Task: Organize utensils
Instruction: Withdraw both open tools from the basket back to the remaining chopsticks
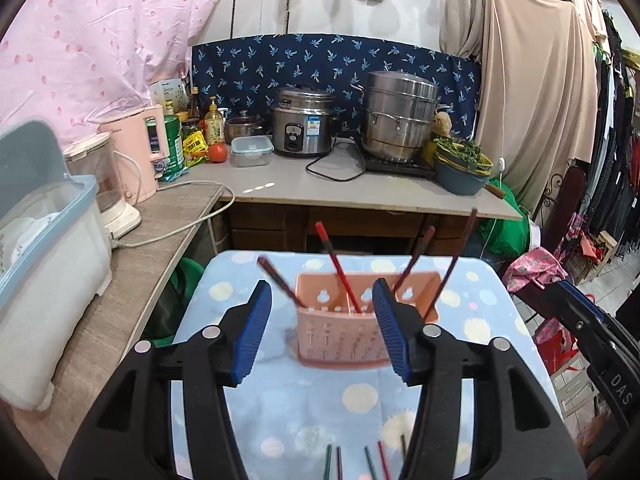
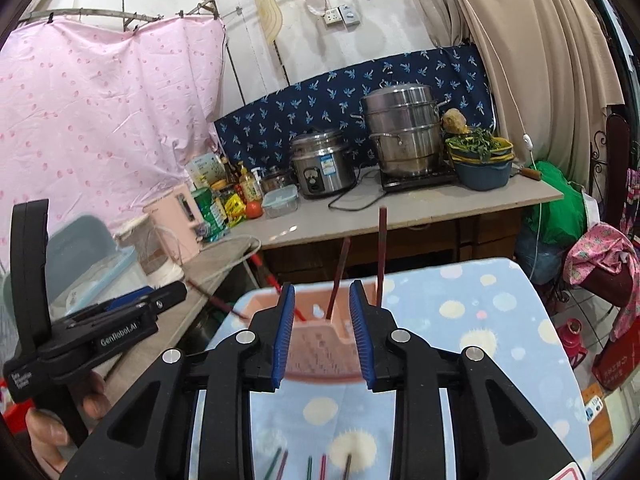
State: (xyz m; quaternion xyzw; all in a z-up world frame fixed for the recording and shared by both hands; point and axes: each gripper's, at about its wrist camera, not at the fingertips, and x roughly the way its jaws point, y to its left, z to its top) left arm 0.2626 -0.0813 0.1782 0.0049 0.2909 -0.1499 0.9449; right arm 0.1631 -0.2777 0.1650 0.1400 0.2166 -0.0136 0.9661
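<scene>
Behind blue fingers [image 1: 256, 320], holder [image 1: 340, 340] partly hidden.

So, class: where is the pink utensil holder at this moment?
In both wrist views the pink utensil holder stands mid-frame on the dotted blue cloth, just beyond the gripper tips, with several chopsticks standing in it.

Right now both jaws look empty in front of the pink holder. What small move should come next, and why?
Probably lower one gripper, say the left gripper, toward the loose chopsticks lying on the dotted cloth near the cameras. Its jaws stand open with nothing between them, several chopsticks already lean in the pink holder, and the right gripper is empty too.
</scene>
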